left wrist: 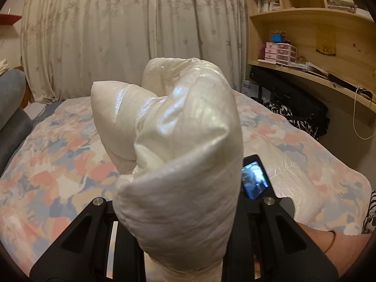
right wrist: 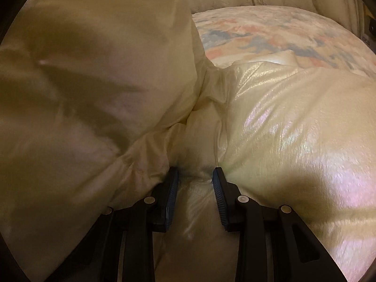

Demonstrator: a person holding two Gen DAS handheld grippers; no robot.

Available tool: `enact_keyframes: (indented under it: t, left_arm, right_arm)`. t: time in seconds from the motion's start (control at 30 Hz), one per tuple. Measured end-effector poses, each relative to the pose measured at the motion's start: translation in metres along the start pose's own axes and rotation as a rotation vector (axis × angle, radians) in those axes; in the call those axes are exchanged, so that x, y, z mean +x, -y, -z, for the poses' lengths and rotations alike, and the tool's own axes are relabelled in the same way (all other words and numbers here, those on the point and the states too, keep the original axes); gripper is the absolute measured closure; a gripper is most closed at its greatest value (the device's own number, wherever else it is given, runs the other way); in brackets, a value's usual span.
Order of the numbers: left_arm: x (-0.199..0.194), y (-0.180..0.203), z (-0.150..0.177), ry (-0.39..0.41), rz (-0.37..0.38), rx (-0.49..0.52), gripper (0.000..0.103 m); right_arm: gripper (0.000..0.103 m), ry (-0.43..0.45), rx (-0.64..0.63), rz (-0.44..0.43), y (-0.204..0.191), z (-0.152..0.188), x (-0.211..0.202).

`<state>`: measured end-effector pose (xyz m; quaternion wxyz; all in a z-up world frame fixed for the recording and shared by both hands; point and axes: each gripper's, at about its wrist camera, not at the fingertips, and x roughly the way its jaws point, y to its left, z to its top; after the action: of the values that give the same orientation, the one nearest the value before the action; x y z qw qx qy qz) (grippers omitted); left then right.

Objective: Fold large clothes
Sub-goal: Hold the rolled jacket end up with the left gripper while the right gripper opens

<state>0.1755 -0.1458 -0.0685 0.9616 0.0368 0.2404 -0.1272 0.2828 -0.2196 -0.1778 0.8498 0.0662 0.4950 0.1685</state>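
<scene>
A bunched fold of the white puffy jacket [left wrist: 178, 145] is pinched in the left tool [left wrist: 181, 213] and held above the patterned bed [left wrist: 54, 164]. Another fold is clamped between the right tool [right wrist: 195, 176] pads, the rest lying on the bed.

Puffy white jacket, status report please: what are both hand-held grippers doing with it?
Left hand-held gripper clamped on a raised bunch of the white jacket. Right hand-held gripper pinching a fold. Nothing in the way on the floral bed.
</scene>
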Motion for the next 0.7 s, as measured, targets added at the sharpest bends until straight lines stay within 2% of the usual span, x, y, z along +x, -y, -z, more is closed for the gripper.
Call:
enact_keyframes:
  t: [0.07, 0.13, 0.27, 0.43, 0.53, 0.63, 0.7]
  left_arm:
    - [0.001, 0.012, -0.004, -0.001, 0.001, 0.021, 0.08]
    - [0.002, 0.024, -0.007, -0.008, 0.0, 0.04, 0.08]
    - [0.011, 0.054, -0.011, -0.023, 0.004, 0.076, 0.08]
    - [0.028, 0.104, -0.012, -0.047, 0.016, 0.145, 0.08]
    - [0.042, 0.136, -0.005, -0.074, 0.029, 0.201, 0.08]
    - [0.062, 0.173, 0.008, -0.114, 0.046, 0.265, 0.08]
    - [0.073, 0.199, 0.02, -0.132, 0.048, 0.321, 0.08]
  right_arm:
    - [0.071, 0.012, 0.028, -0.004, 0.011, 0.002, -0.02]
    - [0.071, 0.044, 0.032, 0.028, 0.018, 0.004, -0.047]
    - [0.067, 0.108, 0.032, 0.187, 0.036, 0.014, -0.104]
    - [0.064, 0.192, 0.063, 0.428, 0.068, 0.031, -0.173]
    - [0.055, 0.223, 0.082, 0.524, 0.087, 0.046, -0.202]
    - [0.054, 0.239, 0.096, 0.625, 0.104, 0.062, -0.231]
    - [0.054, 0.246, 0.109, 0.663, 0.111, 0.07, -0.245]
